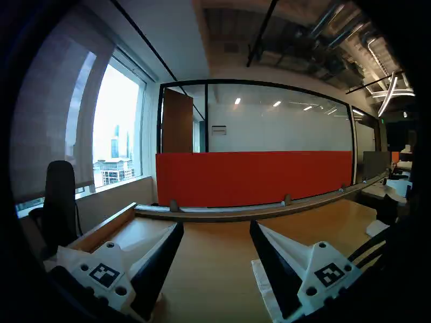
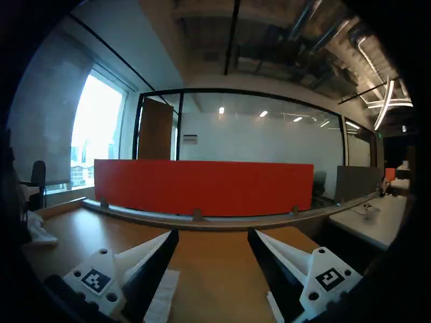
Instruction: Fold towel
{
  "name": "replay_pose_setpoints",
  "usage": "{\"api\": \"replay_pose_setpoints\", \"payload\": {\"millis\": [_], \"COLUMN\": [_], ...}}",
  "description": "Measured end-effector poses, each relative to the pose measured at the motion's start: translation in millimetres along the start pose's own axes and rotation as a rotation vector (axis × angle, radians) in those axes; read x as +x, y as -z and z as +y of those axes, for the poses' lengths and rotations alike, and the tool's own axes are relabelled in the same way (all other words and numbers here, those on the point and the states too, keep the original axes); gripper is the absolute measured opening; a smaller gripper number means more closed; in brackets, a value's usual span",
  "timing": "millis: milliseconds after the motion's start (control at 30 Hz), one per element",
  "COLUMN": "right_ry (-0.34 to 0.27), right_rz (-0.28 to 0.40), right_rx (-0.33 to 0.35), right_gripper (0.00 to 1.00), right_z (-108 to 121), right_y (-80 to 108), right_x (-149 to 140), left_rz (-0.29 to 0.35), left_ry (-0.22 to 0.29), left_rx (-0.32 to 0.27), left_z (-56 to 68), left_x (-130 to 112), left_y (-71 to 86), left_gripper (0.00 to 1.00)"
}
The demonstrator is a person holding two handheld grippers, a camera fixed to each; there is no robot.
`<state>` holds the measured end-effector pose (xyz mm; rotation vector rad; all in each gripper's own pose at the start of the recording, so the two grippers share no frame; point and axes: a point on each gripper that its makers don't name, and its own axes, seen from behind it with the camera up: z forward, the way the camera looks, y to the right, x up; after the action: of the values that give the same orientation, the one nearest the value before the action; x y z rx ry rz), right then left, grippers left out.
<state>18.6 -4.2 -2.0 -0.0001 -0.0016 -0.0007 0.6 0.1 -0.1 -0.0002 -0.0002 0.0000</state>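
Both pairs of tongs are spread wide with nothing between the fingers. The left tongs (image 1: 215, 226) hover low over the wooden desk (image 1: 215, 269), and in the left gripper view a white towel (image 1: 262, 282) edge shows at 5 o'clock, under the right-hand finger. In the right gripper view, the right tongs (image 2: 213, 232) have a strip of it at 7 o'clock, by the left-hand finger. It probably lies flat between the two tongs and close below them, about equally near each. Its long axis cannot be told. Both must dip down and inward.
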Motion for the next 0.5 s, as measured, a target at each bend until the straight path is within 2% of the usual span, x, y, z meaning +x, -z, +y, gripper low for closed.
{"api": "replay_pose_setpoints", "payload": {"millis": [300,500], "right_ry": [-0.004,-0.009], "right_rz": [-0.005,-0.021], "right_rx": [-0.01,-0.012], "right_gripper": [0.99,0.99], "right_z": [-2,0], "right_y": [7.0,10.8], "right_x": [41,51], "left_rz": [-0.01,-0.024], "left_ry": [-0.005,0.003], "left_rx": [-0.019,-0.041], "left_z": [4.8,6.0], "left_x": [36,45], "left_y": [2.3,0.4], "left_gripper": [0.91,0.91]}}
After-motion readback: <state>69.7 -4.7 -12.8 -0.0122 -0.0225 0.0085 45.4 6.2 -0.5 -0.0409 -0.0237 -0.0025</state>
